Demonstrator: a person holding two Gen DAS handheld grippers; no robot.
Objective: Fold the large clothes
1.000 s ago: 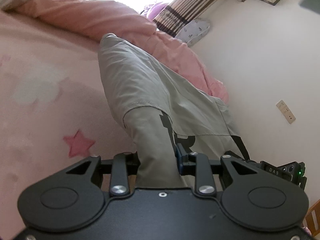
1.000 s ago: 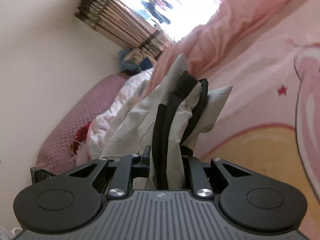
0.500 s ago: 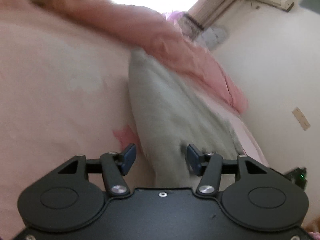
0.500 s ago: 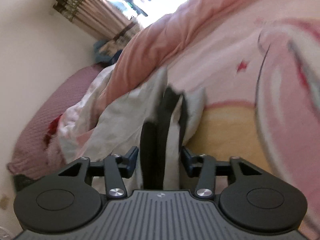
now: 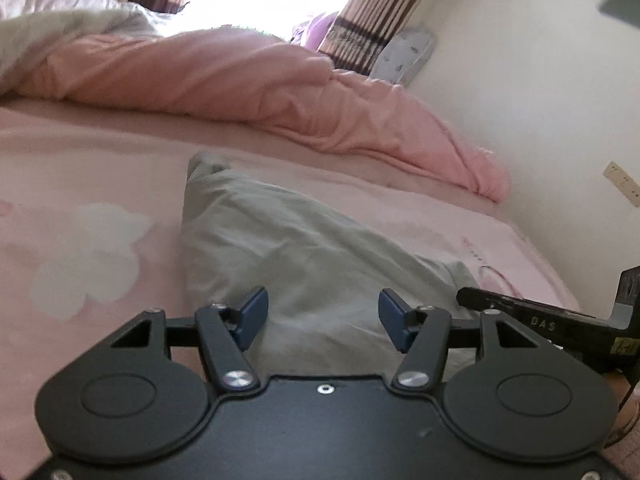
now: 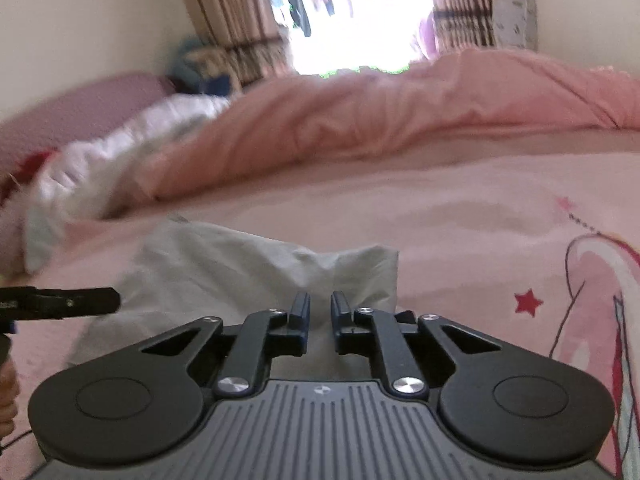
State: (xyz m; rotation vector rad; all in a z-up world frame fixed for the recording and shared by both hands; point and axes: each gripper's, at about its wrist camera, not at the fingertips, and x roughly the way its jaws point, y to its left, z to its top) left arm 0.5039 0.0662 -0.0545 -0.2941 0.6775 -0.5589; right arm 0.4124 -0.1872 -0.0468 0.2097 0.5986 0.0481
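A folded light grey garment [image 5: 304, 248] lies on the pink bed sheet [image 5: 80, 168]. My left gripper [image 5: 322, 314] is open just above its near edge, holding nothing. In the right wrist view the same garment [image 6: 224, 264] lies flat in front of my right gripper [image 6: 320, 312], whose jaws stand a narrow gap apart with nothing between them. The other gripper's body shows at the right edge of the left wrist view [image 5: 560, 320] and at the left edge of the right wrist view [image 6: 60, 302].
A bunched pink duvet [image 5: 240, 80] lies along the far side of the bed. White bedding [image 6: 100, 168] is piled at the left. A wall with a socket [image 5: 622, 184] borders the bed on the right. A curtained window [image 6: 352, 12] is beyond.
Both grippers have let go of the garment, which was held up a second ago and now lies folded on the bed. Both have pulled back and levelled out.
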